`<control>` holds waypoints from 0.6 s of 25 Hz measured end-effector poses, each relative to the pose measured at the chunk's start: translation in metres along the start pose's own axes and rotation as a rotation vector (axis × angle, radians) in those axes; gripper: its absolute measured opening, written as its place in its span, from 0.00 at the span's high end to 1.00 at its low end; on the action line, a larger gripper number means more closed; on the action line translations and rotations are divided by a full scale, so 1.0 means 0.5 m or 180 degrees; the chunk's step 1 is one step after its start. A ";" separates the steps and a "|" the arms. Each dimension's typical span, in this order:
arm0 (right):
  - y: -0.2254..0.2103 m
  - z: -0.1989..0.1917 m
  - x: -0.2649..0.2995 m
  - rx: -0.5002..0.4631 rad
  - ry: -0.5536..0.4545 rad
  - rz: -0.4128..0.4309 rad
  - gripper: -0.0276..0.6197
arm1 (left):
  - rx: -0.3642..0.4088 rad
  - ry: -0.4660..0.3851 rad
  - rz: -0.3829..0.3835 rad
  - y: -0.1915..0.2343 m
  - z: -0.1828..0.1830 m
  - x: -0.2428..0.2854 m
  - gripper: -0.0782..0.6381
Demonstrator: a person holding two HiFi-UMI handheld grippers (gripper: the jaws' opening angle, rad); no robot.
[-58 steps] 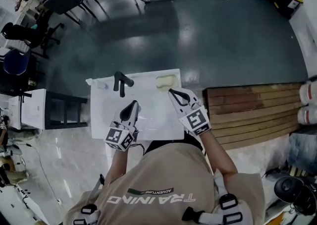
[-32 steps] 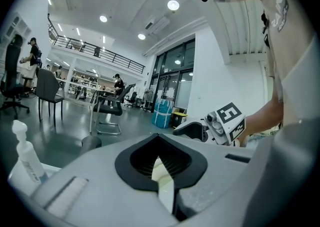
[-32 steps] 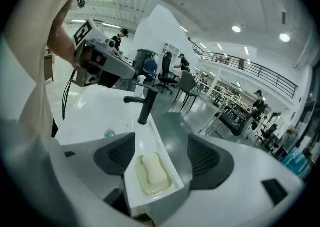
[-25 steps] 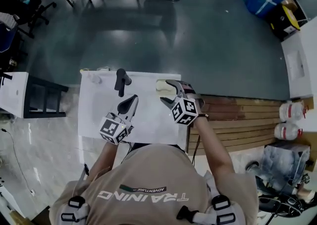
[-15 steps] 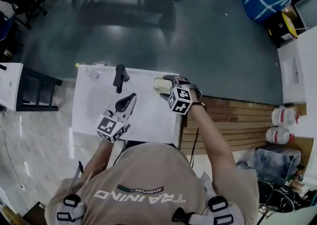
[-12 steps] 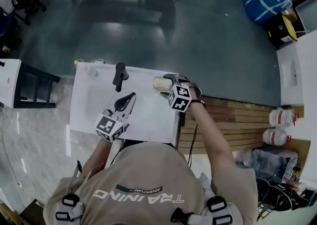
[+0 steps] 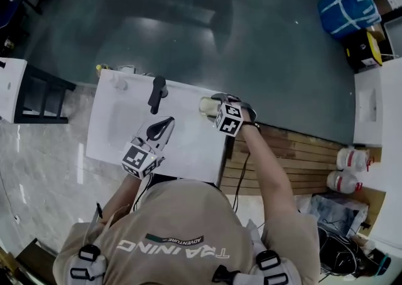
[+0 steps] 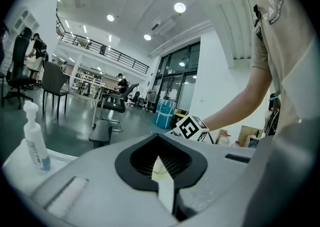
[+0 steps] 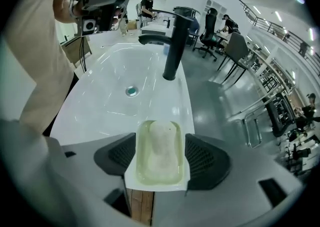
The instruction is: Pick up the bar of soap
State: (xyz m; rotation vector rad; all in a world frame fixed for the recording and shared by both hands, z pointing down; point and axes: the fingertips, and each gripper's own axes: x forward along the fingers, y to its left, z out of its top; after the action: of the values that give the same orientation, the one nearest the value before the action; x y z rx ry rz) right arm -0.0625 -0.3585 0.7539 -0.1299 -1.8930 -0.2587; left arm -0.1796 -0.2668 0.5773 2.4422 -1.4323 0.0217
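Observation:
A pale bar of soap [image 9: 161,143] lies in a light green dish [image 9: 142,171] on the near right corner of the white sink [image 7: 188,152]. My right gripper [image 9: 161,153] is open, and its black pads [image 9: 117,157] stand on either side of the dish with the soap between them. In the head view the right gripper [image 7: 217,103] sits over the dish [image 7: 206,107]. My left gripper [image 7: 161,127] hovers over the basin, shut and holding nothing; its own view shows the jaws of the left gripper [image 8: 161,171] closed.
A black faucet [image 9: 175,41] rises at the far side of the basin [image 9: 115,86] with its drain [image 9: 131,90]. A small clear bottle [image 8: 35,141] stands at the sink's far left corner. Wooden boards [image 7: 295,152] lie right of the sink. Chairs stand beyond.
My right gripper has moved forward along the sink's right edge until its open jaws straddle the soap dish. The left gripper has hardly moved.

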 end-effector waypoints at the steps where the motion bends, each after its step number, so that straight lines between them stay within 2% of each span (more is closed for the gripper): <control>1: 0.002 -0.001 0.006 0.0005 0.0007 0.0041 0.49 | -0.0002 0.0006 0.0000 0.000 0.000 0.000 0.90; 11: 0.002 -0.010 0.053 0.0068 0.0101 0.0256 0.49 | -0.0027 0.0069 -0.0018 0.006 -0.006 0.000 0.90; 15: 0.003 -0.012 0.053 -0.0006 0.0178 0.0378 0.49 | -0.0081 0.0073 0.0002 0.015 -0.013 0.002 0.90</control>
State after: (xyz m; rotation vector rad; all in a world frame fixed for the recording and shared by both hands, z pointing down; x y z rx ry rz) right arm -0.0653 -0.3597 0.7809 -0.2333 -1.8223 -0.1817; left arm -0.1843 -0.2693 0.5857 2.4135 -1.4150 0.0312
